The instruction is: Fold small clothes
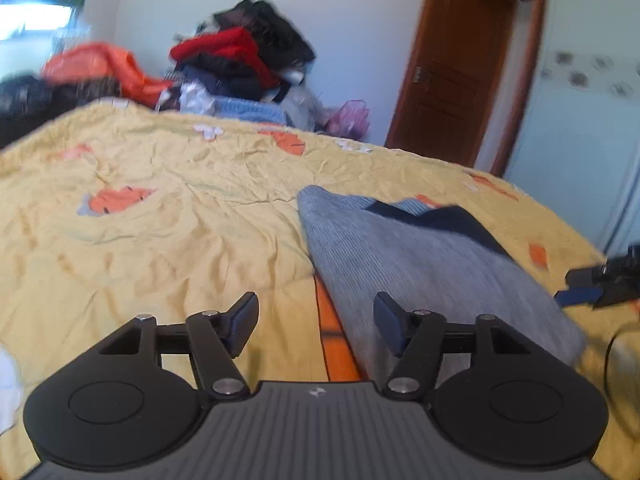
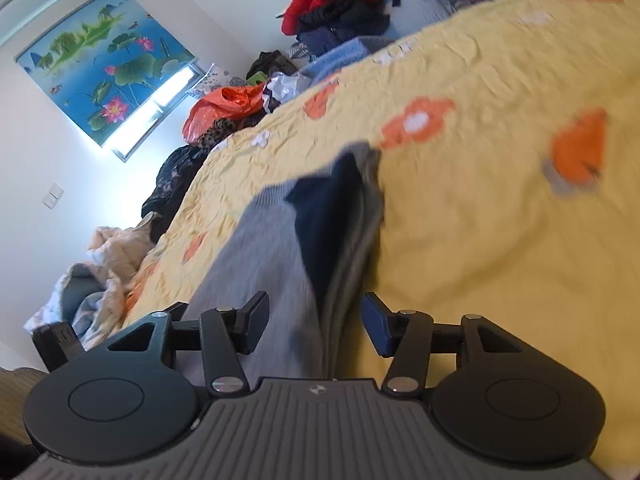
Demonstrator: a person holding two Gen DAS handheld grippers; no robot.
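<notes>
Left gripper: your left gripper (image 1: 316, 326) has its jaws apart at the bottom centre of the left wrist view, nothing pinched between them; yellow bedspread (image 1: 168, 240) shows in the gap.
Right gripper: your right gripper (image 2: 315, 326) also stands parted at the bottom centre of its own view, the cloth passing behind the gap, no pad pressing on it.
Garment: the grey knit garment (image 1: 420, 276) with a dark navy band lies on the bedspread, right of centre in the left view; in the right view it runs from centre down to your fingers.
Other gripper: the right one's tip pokes in at the left view's right edge.
Background: clothes pile (image 1: 244, 60) at top centre, wooden door (image 1: 452, 72) upper right.
</notes>
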